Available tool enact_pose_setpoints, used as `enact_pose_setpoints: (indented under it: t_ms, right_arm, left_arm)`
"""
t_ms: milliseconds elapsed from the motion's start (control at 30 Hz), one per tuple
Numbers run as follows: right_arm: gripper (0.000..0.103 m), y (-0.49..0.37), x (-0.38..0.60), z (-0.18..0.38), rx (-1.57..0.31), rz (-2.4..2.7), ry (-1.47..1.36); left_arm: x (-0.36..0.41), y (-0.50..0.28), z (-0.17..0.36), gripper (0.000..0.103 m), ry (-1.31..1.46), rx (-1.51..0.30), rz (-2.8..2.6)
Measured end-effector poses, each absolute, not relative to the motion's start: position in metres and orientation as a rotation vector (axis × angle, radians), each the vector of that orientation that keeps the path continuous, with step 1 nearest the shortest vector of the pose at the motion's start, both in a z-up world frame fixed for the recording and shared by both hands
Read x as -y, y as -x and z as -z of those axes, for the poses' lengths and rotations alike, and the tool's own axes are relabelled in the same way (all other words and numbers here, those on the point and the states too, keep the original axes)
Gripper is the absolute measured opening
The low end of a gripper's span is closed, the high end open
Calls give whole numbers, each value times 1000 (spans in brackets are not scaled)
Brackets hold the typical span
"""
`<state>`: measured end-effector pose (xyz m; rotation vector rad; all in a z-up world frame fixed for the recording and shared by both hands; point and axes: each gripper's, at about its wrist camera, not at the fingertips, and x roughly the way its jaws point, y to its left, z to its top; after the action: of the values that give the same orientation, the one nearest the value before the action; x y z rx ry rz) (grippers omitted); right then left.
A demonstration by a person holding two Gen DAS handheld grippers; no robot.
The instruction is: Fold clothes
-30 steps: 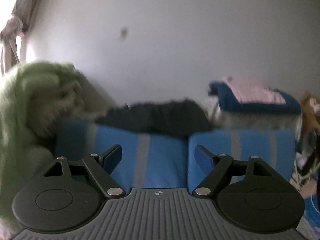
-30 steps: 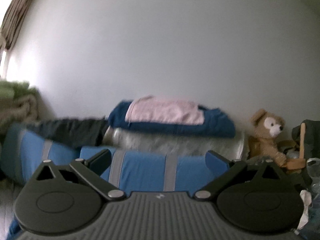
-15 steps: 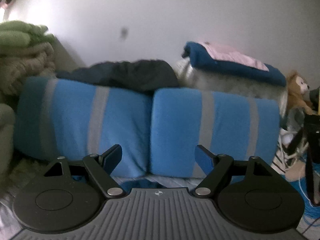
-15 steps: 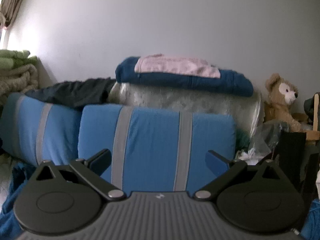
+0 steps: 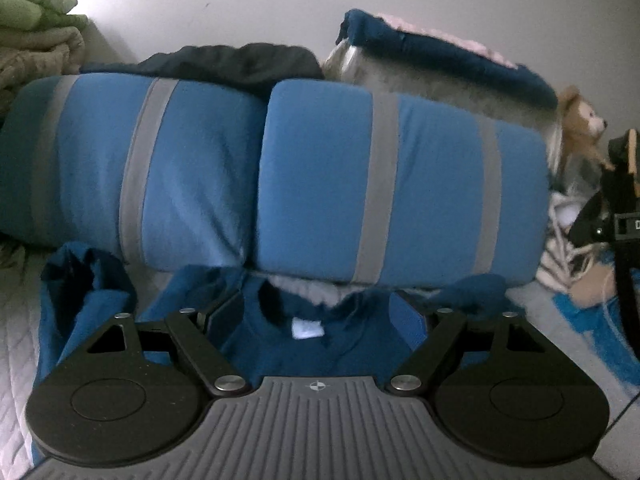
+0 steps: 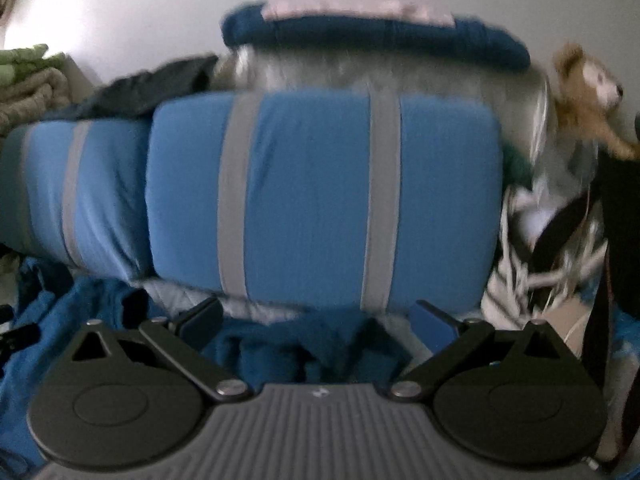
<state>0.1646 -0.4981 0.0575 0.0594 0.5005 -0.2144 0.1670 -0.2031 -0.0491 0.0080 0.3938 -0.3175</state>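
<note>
Your left gripper [image 5: 316,314] is spread wide with nothing between its jaws, hovering over the dark blue shirt [image 5: 280,344] on the quilted bed [image 5: 16,344]. The shirt's collar and white label [image 5: 307,328] lie between the fingers, at the near foot of two blue pillows [image 5: 400,184]. Your right gripper [image 6: 316,320] is also wide apart and empty, above a rumpled part of the shirt [image 6: 300,348]. A teddy bear [image 6: 588,96] sits far right.
</note>
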Motion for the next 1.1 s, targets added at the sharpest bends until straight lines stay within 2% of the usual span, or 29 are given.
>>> enact_pose_setpoints:
  t_ms: [167,433,533,800,1100]
  right_arm:
    - [100,-180,520,-13,-551,235,-149]
    - [86,-206,551,45,-593,271,-324]
    - [82,-212,558,53,-591,264,-396]
    - [81,-223,586,65,-583,346,-540]
    - [66,-233,614,89,-605,416,-604]
  left_arm:
    - [202,-167,54,80,-18,-395,307]
    - [199,-177,62,80,48,-476,289]
    - [197,-180,63,80,74,-502,282]
    - [193,-182,64,80,83,-530,277]
    - [193,-186,67,80,83,-562,276]
